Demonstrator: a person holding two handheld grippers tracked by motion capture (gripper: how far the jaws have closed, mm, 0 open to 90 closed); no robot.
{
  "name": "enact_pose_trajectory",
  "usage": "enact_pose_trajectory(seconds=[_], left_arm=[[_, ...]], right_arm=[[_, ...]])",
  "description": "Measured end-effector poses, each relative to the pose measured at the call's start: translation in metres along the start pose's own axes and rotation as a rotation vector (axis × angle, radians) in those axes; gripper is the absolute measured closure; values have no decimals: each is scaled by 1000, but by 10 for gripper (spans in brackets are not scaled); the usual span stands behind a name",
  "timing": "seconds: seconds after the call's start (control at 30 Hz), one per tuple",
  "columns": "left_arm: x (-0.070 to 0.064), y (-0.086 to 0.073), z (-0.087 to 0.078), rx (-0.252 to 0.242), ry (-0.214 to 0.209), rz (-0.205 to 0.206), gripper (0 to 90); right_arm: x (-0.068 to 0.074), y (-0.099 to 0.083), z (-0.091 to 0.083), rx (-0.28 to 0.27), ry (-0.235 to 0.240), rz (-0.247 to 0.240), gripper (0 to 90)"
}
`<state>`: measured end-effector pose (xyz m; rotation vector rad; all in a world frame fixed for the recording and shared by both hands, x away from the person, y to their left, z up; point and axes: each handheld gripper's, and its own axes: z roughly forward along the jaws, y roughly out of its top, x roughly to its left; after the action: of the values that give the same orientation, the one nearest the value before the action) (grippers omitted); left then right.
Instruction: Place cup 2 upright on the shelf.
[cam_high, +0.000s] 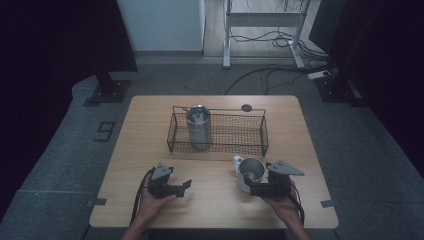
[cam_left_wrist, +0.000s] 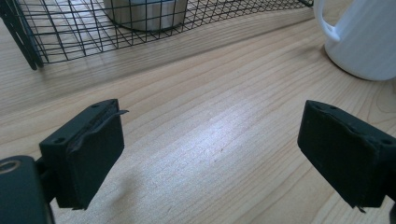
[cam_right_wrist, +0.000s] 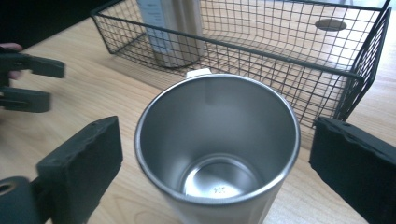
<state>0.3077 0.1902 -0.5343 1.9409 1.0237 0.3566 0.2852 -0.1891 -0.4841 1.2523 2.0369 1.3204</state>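
Straddling the white mug (cam_right_wrist: 217, 154) with both jaws spread wide and clear of its wall, the right gripper (cam_high: 264, 188) sits at the approach step; we judge that the grasp has not yet been made. The mug stands upright on the wooden table (cam_high: 215, 210), at lower centre-right of the high view, just in front of the wire basket (cam_high: 218, 132) and apart from it. Its white handle (cam_left_wrist: 327, 25) points toward the basket.

We judge that the next move calls for closing the jaws evenly on the mug's opposite sides, low enough below the rim to avoid tipping, then a lift high enough to clear the basket's near wall if the mug is bound there.

The mug has a smooth white outer shell and a brushed steel lining; it is cylindrical, open-topped and empty. We expect the hard, curved wall to slip under a light squeeze.

The left gripper (cam_high: 172, 187), at lower left of centre in the high view, is released, jaws wide apart over bare table, holding nothing.

The basket is a black rectangular grid of thin wire. At its left end stands a steel canister (cam_high: 199, 127), cylindrical, upright, with a lid. The table shows pale, fine, straight grain.
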Motion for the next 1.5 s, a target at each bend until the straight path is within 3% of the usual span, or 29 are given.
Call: enact_pose_trajectory(seconds=[0.47,0.9,1.03,1.5], left_arm=[[-1,-1,1,0,-11,7,81],[0,-2,0,-8,-7,11,81],[1,-2,-2,-10,-4,12,82],[-2,-4,2,1,-9,19,82]], right_arm=[[3,-2,24,24,-21,6,0],[6,-13,44,66,-69,-39,11],[6,-15,44,51,-68,-53,57],[2,-14,41,44,-76,-69,65]])
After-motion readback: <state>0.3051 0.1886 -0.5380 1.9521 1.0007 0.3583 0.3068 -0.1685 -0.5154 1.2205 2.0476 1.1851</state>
